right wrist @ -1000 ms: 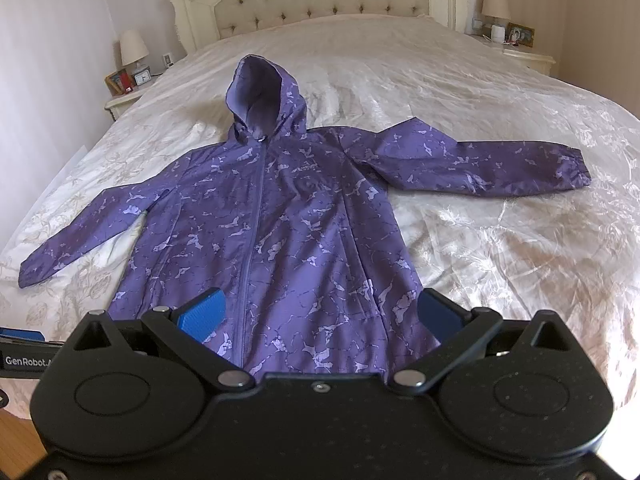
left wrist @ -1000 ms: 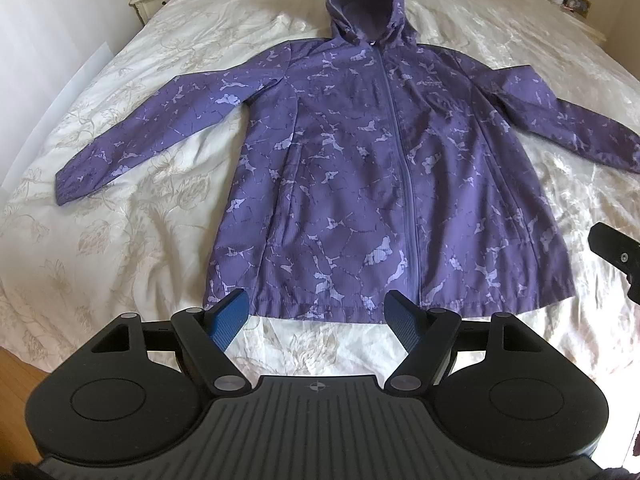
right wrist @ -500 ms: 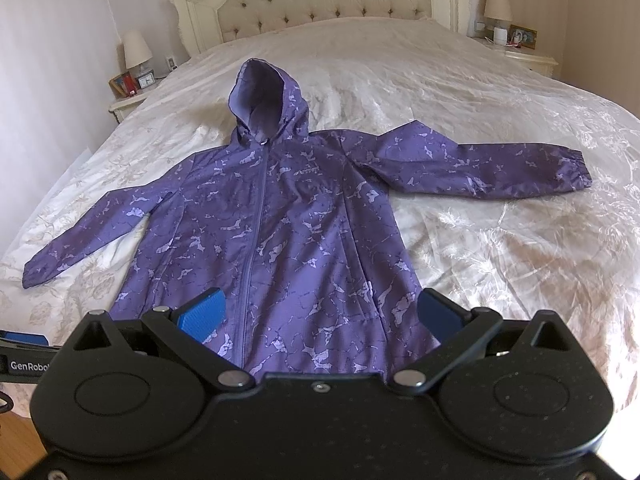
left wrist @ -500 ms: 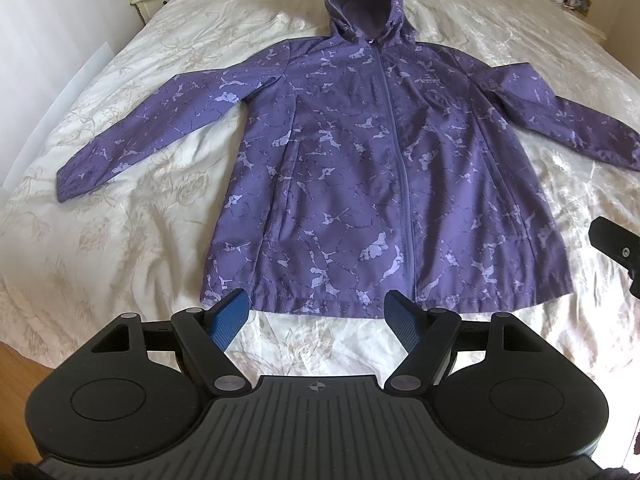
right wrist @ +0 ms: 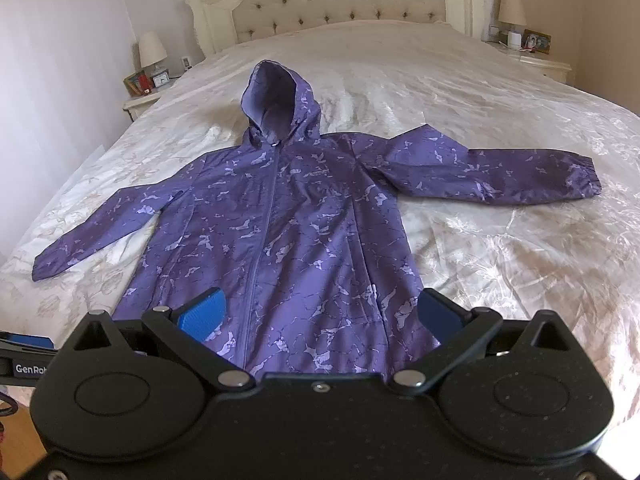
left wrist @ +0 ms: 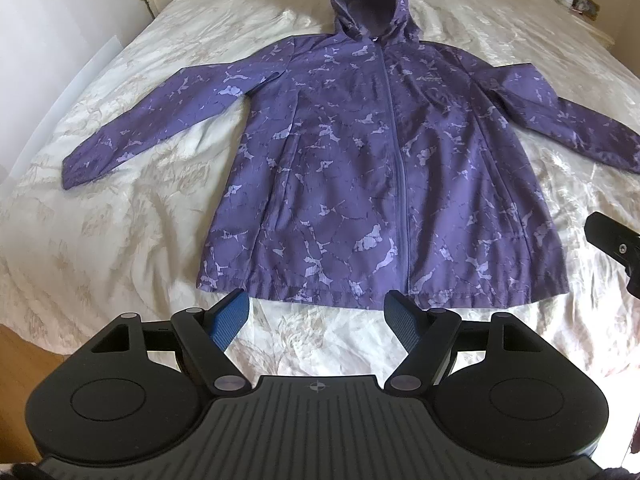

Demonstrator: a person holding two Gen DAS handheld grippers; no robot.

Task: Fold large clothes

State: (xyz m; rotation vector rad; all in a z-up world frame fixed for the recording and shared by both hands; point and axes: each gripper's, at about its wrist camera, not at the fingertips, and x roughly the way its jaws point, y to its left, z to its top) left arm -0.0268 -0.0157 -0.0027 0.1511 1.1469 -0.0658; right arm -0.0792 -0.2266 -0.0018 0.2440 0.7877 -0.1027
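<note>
Purple jacket (left wrist: 384, 168) lies flat; only the right view shows the headboard (right wrist: 340, 4); both tongs (left wrist: 316, 316) (right wrist: 320, 312) gape empty

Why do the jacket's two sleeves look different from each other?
In the right wrist view, the left-hand sleeve slants down toward the foot of the bed, while the right-hand sleeve sticks out almost straight sideways. The left-hand sleeve lies smooth and flat; the right-hand sleeve is bunched and creased near the shoulder. Both are the same purple with pale patches, both lie spread out on the bedspread, and neither is folded yet.
</note>
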